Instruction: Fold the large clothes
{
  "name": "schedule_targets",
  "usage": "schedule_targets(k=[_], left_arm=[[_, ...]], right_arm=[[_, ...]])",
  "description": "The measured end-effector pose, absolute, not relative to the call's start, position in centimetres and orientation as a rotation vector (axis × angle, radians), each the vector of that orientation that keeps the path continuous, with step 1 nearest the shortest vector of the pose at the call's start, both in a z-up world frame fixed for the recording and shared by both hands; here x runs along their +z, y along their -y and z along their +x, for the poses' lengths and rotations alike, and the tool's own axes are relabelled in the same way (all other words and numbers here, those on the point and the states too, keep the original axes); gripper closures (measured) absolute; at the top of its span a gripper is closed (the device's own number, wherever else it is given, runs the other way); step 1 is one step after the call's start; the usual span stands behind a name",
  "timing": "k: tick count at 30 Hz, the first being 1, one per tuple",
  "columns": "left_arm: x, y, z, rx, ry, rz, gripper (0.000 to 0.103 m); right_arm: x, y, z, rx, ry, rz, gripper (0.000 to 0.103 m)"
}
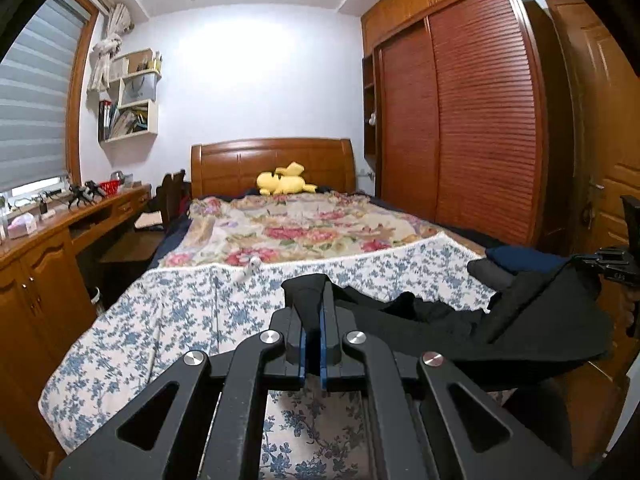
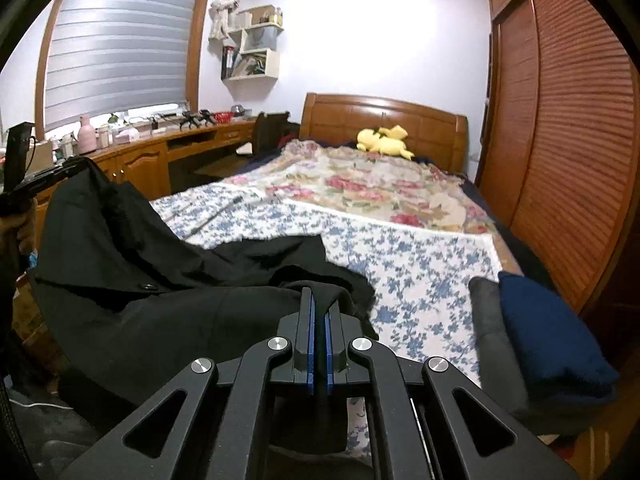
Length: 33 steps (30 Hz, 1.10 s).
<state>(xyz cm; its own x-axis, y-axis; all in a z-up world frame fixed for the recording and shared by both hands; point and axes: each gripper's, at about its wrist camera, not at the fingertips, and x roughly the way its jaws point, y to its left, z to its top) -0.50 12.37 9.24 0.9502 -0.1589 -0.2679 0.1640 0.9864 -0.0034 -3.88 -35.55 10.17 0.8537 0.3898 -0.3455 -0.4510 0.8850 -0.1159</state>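
Left gripper: clenched on an edge of the black coat; fabric bunched over and between the blue-padded fingers.
Right gripper: clenched on another edge of the same coat; cloth folded over the fingertips.
Black coat: strung between the two grippers, sagging over the foot of the bed; one button shows to the left of the right gripper.
Blue floral sheet: spread beneath and ahead of both grippers, under the coat.
Rose-patterned blanket: farther ahead, beyond the sheet.
Yellow plush toy: far ahead, against the wooden headboard.
Folded navy garment with a dark grey folded one just beside it: on the sheet, right of the right gripper, nearest things to the coat.
Table: left of the left gripper, carrying small clutter.
Louvred wardrobe: to the right, along the bed.
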Motion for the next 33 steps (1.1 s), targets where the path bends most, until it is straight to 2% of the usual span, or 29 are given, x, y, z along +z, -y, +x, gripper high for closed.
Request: schedule_targets(k=[7,25,33], left_arm=[[8.5,-13.1,1.4,-0.127,-0.307,0.02,0.098],[1.5,-13.9,20.1,0.007,-0.503,0.057,0.098],[-0.5,-13.6,27.9,0.056,-0.562,0.108,0.098]], right_arm=[[8.6,35.9,-2.4,0.46,-0.328,-0.21,0.1],[2.5,30.6,22.9,0.378,-0.402,-0.037,0.1],[1.1,26.6,31.0,0.341,-0.456,-0.119,0.1]])
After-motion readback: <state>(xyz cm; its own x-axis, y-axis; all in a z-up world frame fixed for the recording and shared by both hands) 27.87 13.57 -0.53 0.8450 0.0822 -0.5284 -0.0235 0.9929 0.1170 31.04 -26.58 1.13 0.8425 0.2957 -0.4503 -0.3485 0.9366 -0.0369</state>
